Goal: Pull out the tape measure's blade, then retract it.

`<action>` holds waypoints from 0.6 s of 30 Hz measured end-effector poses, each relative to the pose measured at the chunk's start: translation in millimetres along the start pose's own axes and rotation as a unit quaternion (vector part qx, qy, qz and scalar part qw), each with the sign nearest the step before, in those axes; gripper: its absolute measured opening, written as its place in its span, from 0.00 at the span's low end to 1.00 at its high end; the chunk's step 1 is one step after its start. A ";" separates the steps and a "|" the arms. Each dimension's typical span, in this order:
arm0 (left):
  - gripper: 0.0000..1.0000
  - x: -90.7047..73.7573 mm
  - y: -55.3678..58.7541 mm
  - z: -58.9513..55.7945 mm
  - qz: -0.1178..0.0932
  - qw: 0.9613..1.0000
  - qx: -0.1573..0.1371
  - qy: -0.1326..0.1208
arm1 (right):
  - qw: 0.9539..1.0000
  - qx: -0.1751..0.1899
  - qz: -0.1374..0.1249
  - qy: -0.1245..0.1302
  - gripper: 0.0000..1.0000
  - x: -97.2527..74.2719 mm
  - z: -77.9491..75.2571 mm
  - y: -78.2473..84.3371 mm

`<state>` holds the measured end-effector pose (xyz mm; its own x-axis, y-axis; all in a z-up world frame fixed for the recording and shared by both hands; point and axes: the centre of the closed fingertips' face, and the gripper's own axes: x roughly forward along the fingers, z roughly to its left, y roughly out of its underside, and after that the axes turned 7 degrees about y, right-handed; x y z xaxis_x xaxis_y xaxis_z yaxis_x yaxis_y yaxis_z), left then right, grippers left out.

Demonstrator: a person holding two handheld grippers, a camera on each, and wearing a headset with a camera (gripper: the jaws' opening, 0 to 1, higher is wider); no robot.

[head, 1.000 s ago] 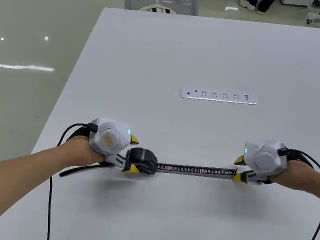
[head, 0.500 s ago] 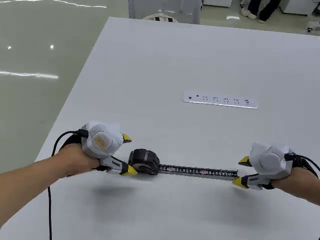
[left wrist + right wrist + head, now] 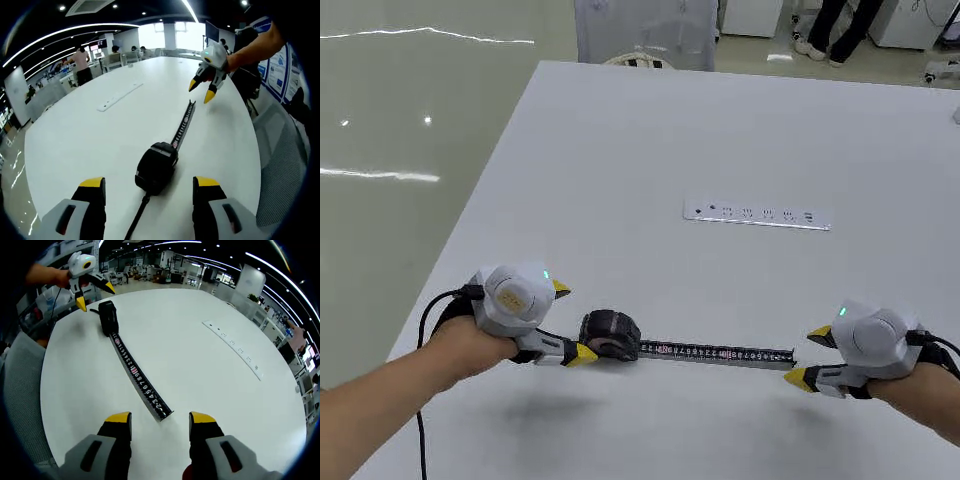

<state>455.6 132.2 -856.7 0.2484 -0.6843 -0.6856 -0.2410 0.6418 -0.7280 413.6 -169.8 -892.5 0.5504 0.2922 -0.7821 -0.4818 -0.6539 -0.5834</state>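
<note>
tape measure (image 3: pixel 611 335), white table (image 3: pixel 650 150), glossy floor (image 3: pixel 400 120)

Cut off by the lower edge of the left gripper view: black strap (image 3: pixel 136 222) running from the tape measure (image 3: pixel 156 167) toward the camera. Too small to read in the head view: numerals on the blade (image 3: pixel 720 353) right of the tape measure and markings on the power strip (image 3: pixel 757 214) beyond it. Cropped by the head view's edges: left forearm (image 3: pixel 380 385) and black cable (image 3: pixel 419 440) left of the tape measure, right forearm (image 3: pixel 925 398) right of it, legs (image 3: pixel 823 22) of people far beyond it.
</note>
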 end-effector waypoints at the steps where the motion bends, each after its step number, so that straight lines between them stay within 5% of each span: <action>1: 0.69 -1.0 -0.8 -1.6 -0.002 1.000 -0.004 -0.003 | 1.000 0.004 -0.003 0.006 0.48 -1.1 -0.4 -0.5; 8: 0.71 -7.3 -8.8 -8.5 -0.043 0.997 -0.065 -0.026 | 0.998 0.047 -0.019 0.022 0.52 -8.5 5.1 -6.1; 18: 0.79 -12.3 -0.8 -23.3 -0.046 0.992 -0.098 -0.067 | 0.995 0.082 -0.036 0.044 0.54 -22.8 11.3 -5.6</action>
<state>430.9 132.0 -847.5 0.3976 -0.6759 -0.6205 -0.3866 0.4899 -0.7814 396.0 -165.0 -873.9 0.6419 0.2662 -0.7191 -0.5403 -0.5084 -0.6705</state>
